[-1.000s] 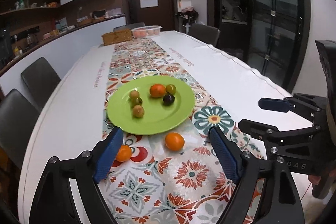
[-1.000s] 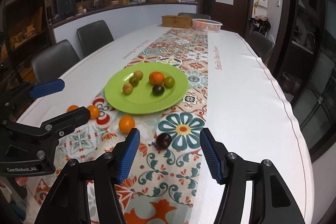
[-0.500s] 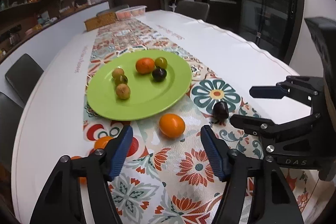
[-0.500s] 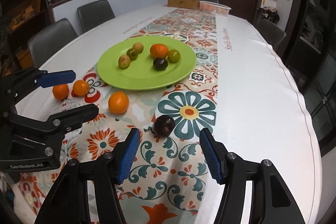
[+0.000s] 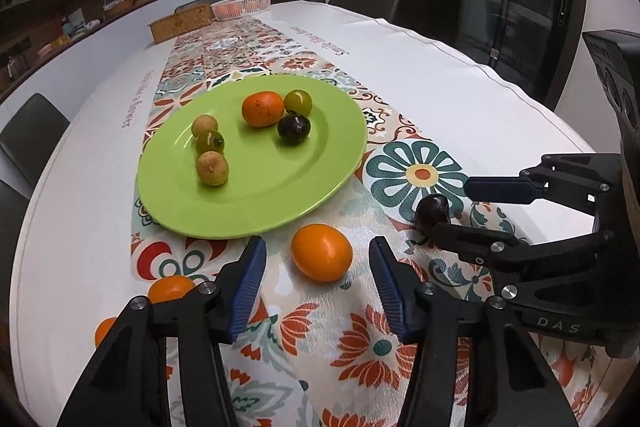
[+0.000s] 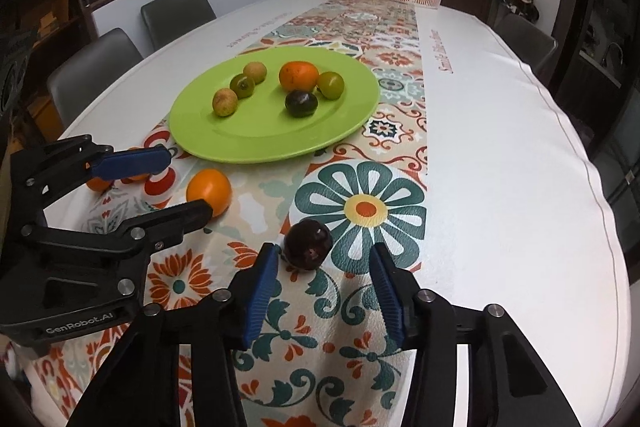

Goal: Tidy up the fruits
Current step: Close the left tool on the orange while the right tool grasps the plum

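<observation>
Both blue-padded black claws gape wide, empty: left gripper (image 5: pixel 316 279) frames the loose round orange (image 5: pixel 322 252), right gripper (image 6: pixel 324 287) frames the dark purple plum (image 6: pixel 308 245), pads apart from each fruit.

The round lime-green plastic plate (image 5: pixel 256 195) looked smooth and glossy. The patterned floral cloth runner (image 6: pixel 360 211) showed a pebbled, matt weave. The dark purple plum (image 6: pixel 308 245) had shiny skin; the ribbed blue pads (image 6: pixel 260 291) looked rubbery.
</observation>
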Tool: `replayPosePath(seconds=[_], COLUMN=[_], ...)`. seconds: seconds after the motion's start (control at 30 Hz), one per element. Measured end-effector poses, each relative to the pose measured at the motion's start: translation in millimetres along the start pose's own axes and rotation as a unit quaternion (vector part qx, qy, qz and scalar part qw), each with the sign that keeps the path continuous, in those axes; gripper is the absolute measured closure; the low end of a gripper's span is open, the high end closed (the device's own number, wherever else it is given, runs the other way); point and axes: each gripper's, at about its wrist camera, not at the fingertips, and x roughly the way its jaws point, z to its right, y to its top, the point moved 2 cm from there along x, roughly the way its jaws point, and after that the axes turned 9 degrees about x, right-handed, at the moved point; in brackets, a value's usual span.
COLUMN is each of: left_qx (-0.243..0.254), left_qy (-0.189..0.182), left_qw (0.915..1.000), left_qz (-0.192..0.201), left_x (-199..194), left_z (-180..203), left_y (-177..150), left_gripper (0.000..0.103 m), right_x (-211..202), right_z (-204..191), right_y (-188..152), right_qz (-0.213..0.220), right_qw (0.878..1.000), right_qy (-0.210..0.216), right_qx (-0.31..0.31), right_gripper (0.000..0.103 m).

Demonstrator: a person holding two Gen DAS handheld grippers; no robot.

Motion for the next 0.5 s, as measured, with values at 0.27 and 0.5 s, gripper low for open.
replayPosePath(seconds=[0.27, 0.5], left_qx=[-0.004, -0.014], left_qy=[-0.004, -0.012], left_qw=[0.9998, 0.9995], left_qz=[-0.018, -0.025], left_x=[13, 20], left_z=[-2, -5], left_y=[-1, -2], left_gripper=[0.058, 0.064], right_x=[7, 16], right_z=[-3, -6], right_y=[2, 2], right_qz=[-0.007, -0.018], right_qw=[1.000, 1.000], right_qy=[0.007, 0.010], right_qx=[-0.007, -0.011], right_gripper=[0.060, 0.065])
